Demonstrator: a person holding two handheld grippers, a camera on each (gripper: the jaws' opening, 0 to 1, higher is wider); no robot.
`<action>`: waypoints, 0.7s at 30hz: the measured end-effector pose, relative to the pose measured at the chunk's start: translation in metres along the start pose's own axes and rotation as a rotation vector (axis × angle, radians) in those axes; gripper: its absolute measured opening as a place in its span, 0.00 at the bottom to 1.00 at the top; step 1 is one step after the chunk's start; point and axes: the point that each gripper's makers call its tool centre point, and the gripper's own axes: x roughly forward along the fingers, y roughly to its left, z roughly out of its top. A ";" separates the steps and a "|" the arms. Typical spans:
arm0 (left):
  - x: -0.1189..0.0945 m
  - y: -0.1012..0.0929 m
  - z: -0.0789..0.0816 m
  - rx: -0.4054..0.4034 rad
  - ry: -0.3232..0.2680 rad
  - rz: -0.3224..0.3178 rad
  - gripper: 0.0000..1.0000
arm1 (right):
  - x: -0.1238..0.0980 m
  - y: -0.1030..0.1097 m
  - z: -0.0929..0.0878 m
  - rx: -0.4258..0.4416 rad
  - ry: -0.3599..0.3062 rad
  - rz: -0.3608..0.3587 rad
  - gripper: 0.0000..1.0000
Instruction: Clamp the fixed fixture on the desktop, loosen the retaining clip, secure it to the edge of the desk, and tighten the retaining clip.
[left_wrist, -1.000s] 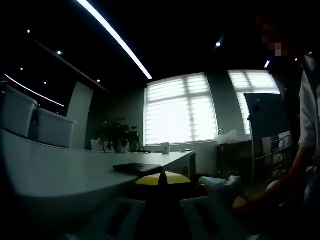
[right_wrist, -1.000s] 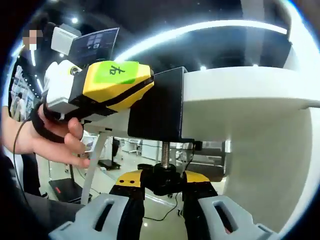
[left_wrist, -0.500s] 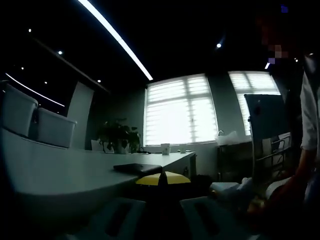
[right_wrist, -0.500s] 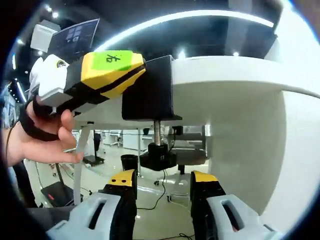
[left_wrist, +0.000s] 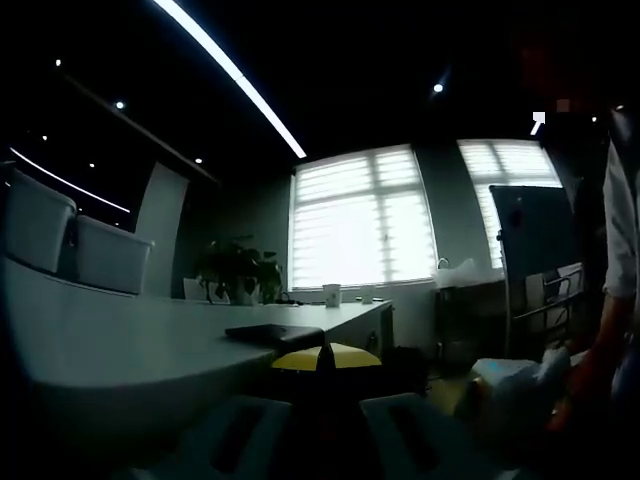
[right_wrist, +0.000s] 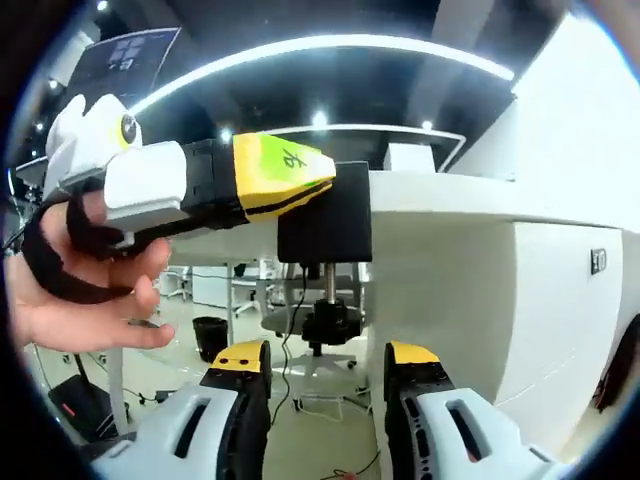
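The black fixture (right_wrist: 325, 225) sits on the edge of the white desk (right_wrist: 450, 195) in the right gripper view. Its threaded screw hangs below the desktop and ends in a black knob (right_wrist: 322, 325). My left gripper (right_wrist: 290, 180), yellow with a green label, comes in from the left and is shut on the fixture's block. A hand (right_wrist: 80, 290) holds it. My right gripper (right_wrist: 325, 355) stands open just short of the knob, touching nothing. In the dim left gripper view, the left gripper's (left_wrist: 325, 358) yellow tips meet at the desk edge.
The desk's white side panel (right_wrist: 460, 300) stands to the right of the screw. On the desktop (left_wrist: 120, 340) lie a flat black item (left_wrist: 275, 334), a plant (left_wrist: 238, 270) and a cup (left_wrist: 330, 296). White chairs (left_wrist: 40, 225) are at the left, and a person's sleeve (left_wrist: 620, 220) at the right.
My right gripper was shut on the screw knob a second ago. It has opened and drawn back from it. The left gripper has kept its hold on the fixture.
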 end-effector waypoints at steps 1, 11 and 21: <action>0.000 0.000 0.000 0.000 0.001 0.000 0.01 | 0.005 0.000 0.001 0.006 -0.002 -0.002 0.43; 0.001 -0.001 0.000 0.026 0.019 -0.011 0.01 | 0.027 -0.007 0.003 0.030 -0.033 -0.038 0.27; 0.001 0.001 0.008 0.037 0.008 -0.009 0.01 | 0.029 0.001 0.002 0.045 -0.045 0.146 0.27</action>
